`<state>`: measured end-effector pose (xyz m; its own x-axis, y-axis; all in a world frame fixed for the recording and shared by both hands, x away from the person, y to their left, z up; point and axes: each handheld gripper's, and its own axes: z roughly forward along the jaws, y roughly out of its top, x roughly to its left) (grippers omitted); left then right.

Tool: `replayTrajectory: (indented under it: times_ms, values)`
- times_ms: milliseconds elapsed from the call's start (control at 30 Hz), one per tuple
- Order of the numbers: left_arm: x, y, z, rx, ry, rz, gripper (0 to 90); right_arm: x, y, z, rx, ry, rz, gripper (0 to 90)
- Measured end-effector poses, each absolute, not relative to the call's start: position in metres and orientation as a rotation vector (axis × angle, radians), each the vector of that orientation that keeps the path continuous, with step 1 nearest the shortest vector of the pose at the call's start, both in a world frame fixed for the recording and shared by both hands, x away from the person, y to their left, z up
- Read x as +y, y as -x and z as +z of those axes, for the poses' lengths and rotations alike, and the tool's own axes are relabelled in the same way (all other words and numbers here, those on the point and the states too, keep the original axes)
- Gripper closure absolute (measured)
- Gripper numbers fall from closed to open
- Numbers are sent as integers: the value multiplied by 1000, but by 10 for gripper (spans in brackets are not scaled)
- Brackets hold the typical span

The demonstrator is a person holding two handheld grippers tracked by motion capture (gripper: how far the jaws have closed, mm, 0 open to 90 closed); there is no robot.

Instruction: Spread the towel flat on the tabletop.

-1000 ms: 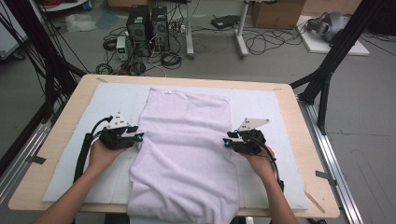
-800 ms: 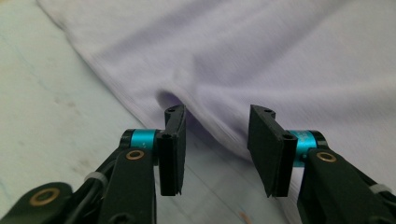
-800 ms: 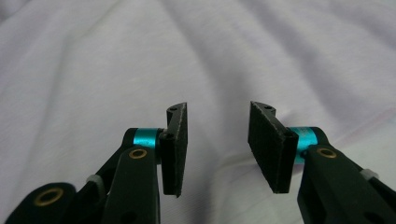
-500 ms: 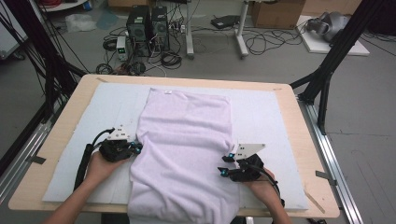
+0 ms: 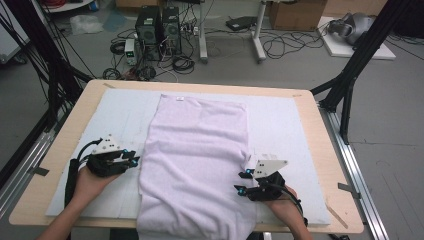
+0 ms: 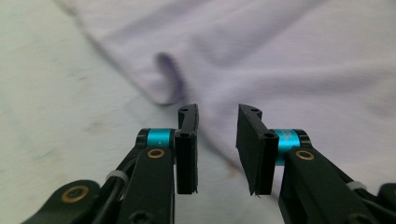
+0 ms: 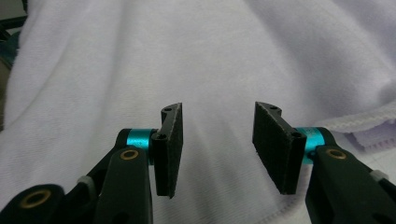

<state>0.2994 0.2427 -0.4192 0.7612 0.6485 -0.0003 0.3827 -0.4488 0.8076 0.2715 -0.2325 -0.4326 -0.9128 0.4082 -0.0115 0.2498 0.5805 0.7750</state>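
Note:
A pale lavender cloth [image 5: 195, 150], folded into a long strip, lies down the middle of the white mat [image 5: 280, 120], and its near end hangs over the table's front edge. My left gripper [image 5: 134, 159] is open just off the cloth's left edge. In the left gripper view the left gripper [image 6: 218, 113] has nothing between its jaws, and a curled fold of the cloth's edge [image 6: 164, 81] lies just ahead. My right gripper [image 5: 240, 182] is open at the cloth's right edge, near the front. The right gripper [image 7: 219, 110] hovers over the cloth [image 7: 140, 56], with a stitched hem [image 7: 364, 126] at the right.
The mat covers most of a wooden table [image 5: 200, 85]. Bare mat lies on both sides of the cloth. Black frame posts [image 5: 350, 75] stand at the table's corners. Computers and cables [image 5: 160, 25] are on the floor behind.
Both grippers have slid toward the table's front edge along the cloth's sides, the right one farther. The cloth's lower right edge has shifted slightly.

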Motion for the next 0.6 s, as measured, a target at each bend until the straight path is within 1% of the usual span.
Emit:
replayTrajectory:
  times_ms: [100, 167, 200, 233, 267, 300, 333, 367, 467, 600]
  values:
    - [224, -291, -423, 680, -2127, 302, 639, -232, -270, -435, 2645, -543, 1255, 530]
    - [213, -288, -429, 638, -2168, 244, 565, -229, -270, -439, 2673, -547, 1247, 529]
    - [208, -286, -432, 625, -2198, 238, 544, -227, -271, -441, 2691, -540, 1227, 544]
    - [205, -284, -436, 617, -2225, 239, 544, -225, -271, -445, 2716, -532, 1200, 583]
    - [203, -282, -440, 600, -2250, 227, 566, -224, -270, -447, 2711, -525, 1210, 658]
    - [202, -277, -443, 582, -2238, 256, 654, -224, -270, -447, 2727, -513, 1231, 763]
    - [203, -274, -443, 565, -2227, 228, 722, -224, -269, -447, 2740, -507, 1237, 820]
    - [203, -272, -443, 571, -2231, 240, 855, -223, -267, -447, 2748, -491, 1243, 858]
    - [205, -266, -440, 556, -2262, 251, 879, -222, -265, -447, 2764, -482, 1253, 870]
    - [217, -246, -431, 515, -2236, 253, 881, -221, -249, -443, 2824, -444, 1279, 870]
